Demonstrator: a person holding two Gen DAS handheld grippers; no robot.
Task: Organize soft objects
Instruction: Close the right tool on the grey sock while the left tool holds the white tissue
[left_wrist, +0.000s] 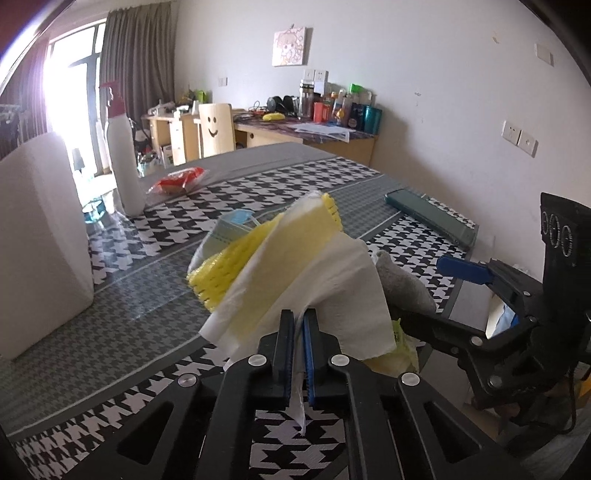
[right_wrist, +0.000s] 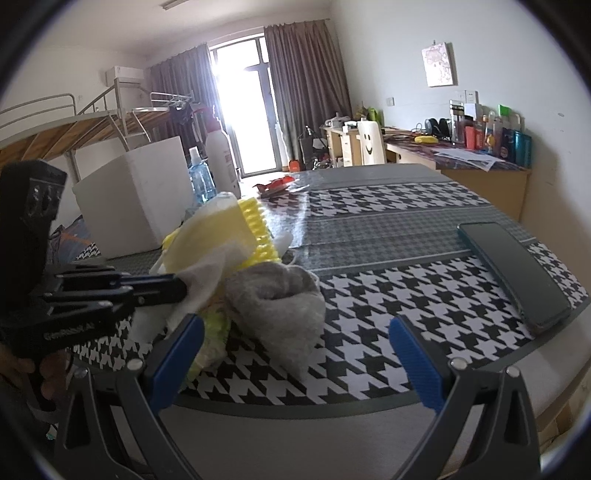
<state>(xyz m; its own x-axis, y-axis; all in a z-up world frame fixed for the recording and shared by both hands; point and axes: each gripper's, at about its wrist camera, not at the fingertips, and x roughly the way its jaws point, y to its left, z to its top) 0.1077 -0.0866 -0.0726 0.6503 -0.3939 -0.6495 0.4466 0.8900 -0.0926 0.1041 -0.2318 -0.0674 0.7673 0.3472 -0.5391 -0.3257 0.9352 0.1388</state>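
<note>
My left gripper (left_wrist: 298, 317) is shut on a white paper tissue (left_wrist: 343, 291) and holds it up. The tissue is draped over a yellow sponge cloth (left_wrist: 291, 236), yellow netted foam (left_wrist: 221, 269) and a blue face mask (left_wrist: 232, 225). In the right wrist view the left gripper (right_wrist: 181, 290) pinches the tissue (right_wrist: 199, 280) at the left. A grey sock (right_wrist: 284, 306) lies crumpled on the table beside the pile; it also shows in the left wrist view (left_wrist: 402, 284). My right gripper (right_wrist: 295, 354) is open and empty, just in front of the sock.
A houndstooth tablecloth (right_wrist: 388, 332) covers the table. A dark phone (right_wrist: 513, 273) lies at the right edge. A white foam box (right_wrist: 136, 199), a white spray bottle (right_wrist: 221, 158), a blue bottle (right_wrist: 201, 181) and a red packet (right_wrist: 277, 184) stand at the back left.
</note>
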